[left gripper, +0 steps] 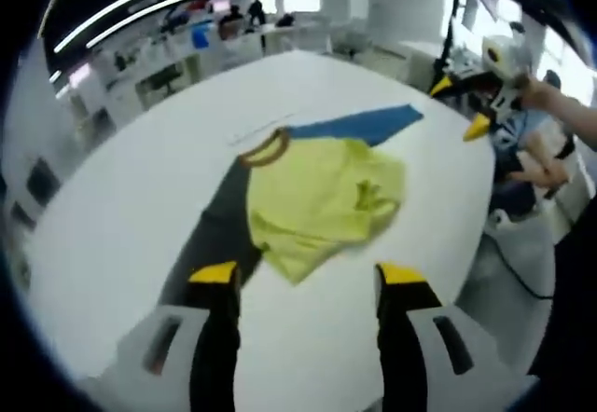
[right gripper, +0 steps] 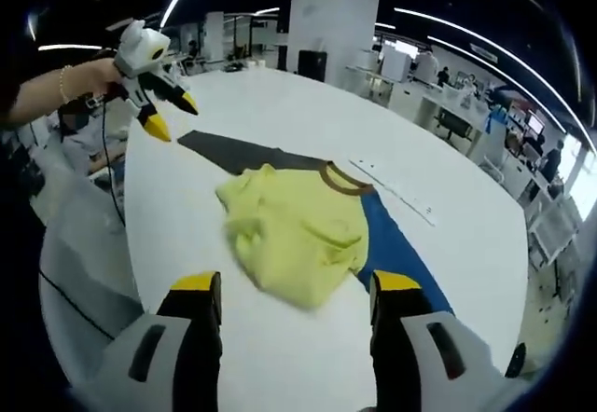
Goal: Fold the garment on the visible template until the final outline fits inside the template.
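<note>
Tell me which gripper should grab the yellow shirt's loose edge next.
Probably the right one, narrowly. In the right gripper view, the rumpled near edge of the yellow shirt reaches between the tips of the open right gripper. The left gripper hangs farther off, by the end of the grey strip.

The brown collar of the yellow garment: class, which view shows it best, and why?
The right gripper view: the brown collar faces the camera as an open loop. In the left gripper view the collar is farther off, a thin blurred arc.
</note>
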`<move>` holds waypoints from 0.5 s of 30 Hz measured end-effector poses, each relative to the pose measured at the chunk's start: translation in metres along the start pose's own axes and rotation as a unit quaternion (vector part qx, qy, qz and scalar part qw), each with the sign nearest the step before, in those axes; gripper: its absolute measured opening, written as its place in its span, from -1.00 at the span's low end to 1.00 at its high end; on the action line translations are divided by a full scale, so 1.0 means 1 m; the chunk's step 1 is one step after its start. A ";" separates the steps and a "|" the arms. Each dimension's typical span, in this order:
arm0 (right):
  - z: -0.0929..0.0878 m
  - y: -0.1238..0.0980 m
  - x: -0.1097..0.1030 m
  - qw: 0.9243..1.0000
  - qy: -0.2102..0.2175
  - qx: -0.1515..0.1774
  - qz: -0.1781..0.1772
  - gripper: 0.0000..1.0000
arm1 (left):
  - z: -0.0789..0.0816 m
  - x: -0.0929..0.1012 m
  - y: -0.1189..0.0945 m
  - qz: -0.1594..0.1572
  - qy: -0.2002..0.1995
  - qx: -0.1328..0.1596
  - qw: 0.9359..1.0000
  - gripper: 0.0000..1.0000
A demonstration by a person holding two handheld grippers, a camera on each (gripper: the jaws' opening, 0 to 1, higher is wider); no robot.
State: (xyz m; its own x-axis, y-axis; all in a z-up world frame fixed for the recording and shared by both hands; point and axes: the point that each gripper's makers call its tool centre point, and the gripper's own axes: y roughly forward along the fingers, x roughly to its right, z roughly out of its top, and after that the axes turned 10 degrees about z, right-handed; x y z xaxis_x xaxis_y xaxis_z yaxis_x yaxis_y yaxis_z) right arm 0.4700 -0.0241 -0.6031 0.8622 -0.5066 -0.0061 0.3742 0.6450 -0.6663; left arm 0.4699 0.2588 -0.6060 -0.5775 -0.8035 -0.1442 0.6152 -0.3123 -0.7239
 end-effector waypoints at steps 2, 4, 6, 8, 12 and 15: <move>0.000 -0.006 -0.005 1.000 -0.002 0.002 -0.002 0.38 | 0.004 0.004 -0.009 0.001 0.000 0.014 1.000 0.13; 0.000 -0.014 -0.012 1.000 -0.008 0.003 -0.005 0.44 | 0.008 0.007 -0.019 0.003 0.001 0.026 1.000 0.17; 0.000 -0.022 -0.018 1.000 -0.010 0.004 -0.007 0.48 | 0.009 0.010 -0.027 0.006 0.000 0.036 0.999 0.22; 0.002 -0.029 -0.023 1.000 -0.007 0.012 -0.006 0.53 | 0.009 0.012 -0.034 0.009 -0.005 0.044 0.999 0.26; 0.003 -0.043 -0.033 1.000 0.003 0.023 -0.009 0.64 | 0.001 0.016 -0.046 0.013 -0.014 0.049 0.999 0.30; 0.005 -0.053 -0.040 0.999 0.009 0.034 -0.008 0.75 | -0.005 0.018 -0.056 0.017 -0.026 0.052 0.998 0.32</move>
State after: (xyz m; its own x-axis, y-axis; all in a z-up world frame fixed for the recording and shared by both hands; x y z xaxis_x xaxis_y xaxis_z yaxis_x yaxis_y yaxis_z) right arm 0.4175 -0.0347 -0.5638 0.8496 -0.5273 -0.0094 0.4114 0.6739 -0.6136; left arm 0.4226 0.2642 -0.5718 -0.5283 -0.8388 -0.1315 0.6880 -0.3322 -0.6453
